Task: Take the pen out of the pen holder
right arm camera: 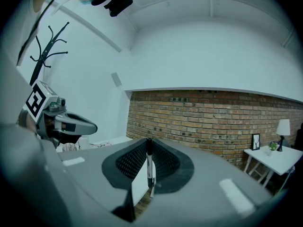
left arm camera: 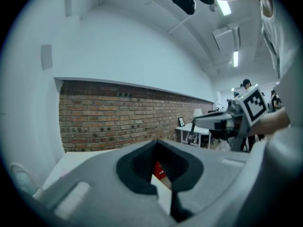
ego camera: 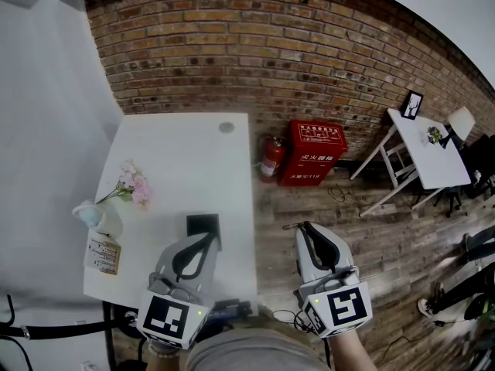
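Your right gripper [right arm camera: 149,142] has its fingers pinched on the pen [right arm camera: 149,167]. In the right gripper view the pen stands upright between the ribbed pads, with its dark cap up at the fingertips. In the head view this gripper [ego camera: 305,227] hangs over the wooden floor [ego camera: 363,238], just right of the white table [ego camera: 182,149]. The pen [ego camera: 292,225] shows there only as a thin dark sliver at the tips.

Your left gripper [left arm camera: 156,143] has its fingers pressed together with nothing between them. Only the red box beyond shows through the gap below the tips. In the head view it [ego camera: 212,238] sits over the near right part of the table, tips just over the pen holder [ego camera: 201,224], a dark square thing near the table's right edge. The pen is out of the holder and well to its right.

Near left on the table are pink flowers [ego camera: 133,184] and a labelled bottle [ego camera: 103,252]. By the far brick wall [ego camera: 255,45] stand a fire extinguisher [ego camera: 271,158] and the red box [ego camera: 312,153]. A small white table [ego camera: 418,134] stands far right.
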### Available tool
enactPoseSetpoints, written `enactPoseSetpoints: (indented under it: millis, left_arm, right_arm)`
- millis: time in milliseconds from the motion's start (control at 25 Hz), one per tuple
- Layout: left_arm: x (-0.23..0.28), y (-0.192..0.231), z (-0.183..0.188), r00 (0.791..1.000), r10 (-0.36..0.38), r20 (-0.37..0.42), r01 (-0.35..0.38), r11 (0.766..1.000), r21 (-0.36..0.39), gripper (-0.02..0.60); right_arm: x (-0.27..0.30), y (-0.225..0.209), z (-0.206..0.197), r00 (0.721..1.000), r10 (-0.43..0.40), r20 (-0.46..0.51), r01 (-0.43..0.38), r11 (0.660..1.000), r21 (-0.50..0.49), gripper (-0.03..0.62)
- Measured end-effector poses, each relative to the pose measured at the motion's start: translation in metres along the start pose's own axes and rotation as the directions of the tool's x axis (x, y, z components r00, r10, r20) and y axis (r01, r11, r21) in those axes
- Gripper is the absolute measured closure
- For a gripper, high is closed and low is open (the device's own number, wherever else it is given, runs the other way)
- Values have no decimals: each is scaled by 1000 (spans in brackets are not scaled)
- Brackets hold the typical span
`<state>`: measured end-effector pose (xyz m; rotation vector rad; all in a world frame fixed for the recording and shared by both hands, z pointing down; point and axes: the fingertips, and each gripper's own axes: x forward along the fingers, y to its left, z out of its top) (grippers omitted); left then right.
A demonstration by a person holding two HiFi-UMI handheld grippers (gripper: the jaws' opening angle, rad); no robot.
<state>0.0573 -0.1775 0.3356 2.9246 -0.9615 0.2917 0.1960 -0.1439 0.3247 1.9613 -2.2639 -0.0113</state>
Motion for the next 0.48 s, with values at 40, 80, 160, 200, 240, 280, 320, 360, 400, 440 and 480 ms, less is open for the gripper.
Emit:
enactPoseSetpoints:
  millis: [40,80,160,200,240,280,320,360,400,440,480]
  left_arm:
    - [0,0,0,1000,1,0,-1,1000,0,589]
    - [0,1,0,1000,2,-1,-2,1000,0,589]
    - [1,1,2,1000,5,-3,-5,1000,-1,589]
    - [1,1,2,1000,5,-3,-5,1000,-3,589]
    - [1,1,3,1000,6,-3,-6,1000,-4,589]
    - [0,1,3,1000,6,-2,-6,1000,-4,589]
    - [0,1,2,1000,5,-1,-5,1000,-3,589]
    - [0,1,2,1000,5,0,-5,1000,-2,589]
    - [0,2,1,1000,4,1,-4,1000,0,589]
    - [0,2,0,1000,4,2,-4,1000,1,589]
    - [0,2,0,1000,3,3,-3,1000,2,589]
  right_arm:
    - [0,0,0,1000,1,-1,-1,1000,0,557]
    - [1,0,0,1000,2,-3,-2,1000,0,557]
    - [1,-1,1,1000,5,-7,-5,1000,-1,557]
    - [1,-1,1,1000,6,-9,-6,1000,-1,557]
    - [1,-1,2,1000,7,-9,-7,1000,-2,557]
    - [1,0,1,1000,7,-10,-7,1000,-2,557]
    - [2,0,1,1000,8,-9,-8,1000,-2,557]
    - [2,1,0,1000,8,-9,-8,1000,-2,557]
    - [2,2,0,1000,8,-8,-8,1000,-3,557]
    - [2,2,-1,1000,8,-7,-8,1000,-4,557]
    - [2,3,-1,1000,8,-6,-8,1000,-4,557]
